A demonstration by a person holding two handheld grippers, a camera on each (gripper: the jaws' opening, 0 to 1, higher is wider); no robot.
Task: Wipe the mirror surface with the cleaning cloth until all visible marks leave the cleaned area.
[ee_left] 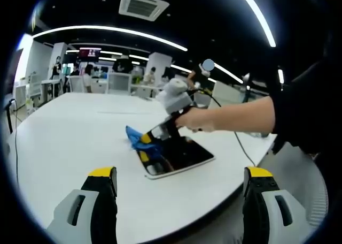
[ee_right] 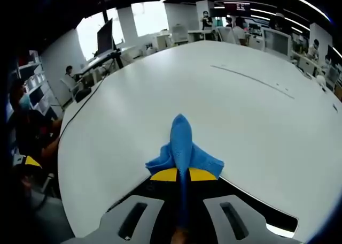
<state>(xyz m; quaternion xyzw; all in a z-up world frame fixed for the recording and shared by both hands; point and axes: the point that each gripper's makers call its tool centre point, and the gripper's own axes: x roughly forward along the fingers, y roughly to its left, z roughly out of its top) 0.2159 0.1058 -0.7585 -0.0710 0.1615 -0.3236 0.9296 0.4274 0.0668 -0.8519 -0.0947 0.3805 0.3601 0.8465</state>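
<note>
Yellow-tipped grey jaws of your left gripper (ee_left: 180,178) rise at the bottom of the left gripper view, spread wide apart with nothing between them, hovering over the near edge of the round white table (ee_left: 64,142). Just past them on the tabletop lies the flat dark rectangular mirror with a pale rim (ee_left: 184,154), reflecting the ceiling. Your right gripper (ee_left: 145,147) reaches in from the right, your hand (ee_left: 200,118) wrapped around its grey body, and presses the crumpled blue cleaning cloth (ee_left: 140,139) onto the mirror's left end.

In the right gripper view, the two yellow-tipped jaws stand closed together, pinching the blue cloth (ee_right: 183,147), which bunches up and peaks forward between the tips. Under the jaws the mirror's dark surface (ee_right: 262,214) shows, its pale edge running against the white table (ee_right: 240,110).

Farther back: desks, monitors and seated people in an open office, with long curved ceiling lights (ee_left: 112,31) overhead. No containers can be made out on the table.
</note>
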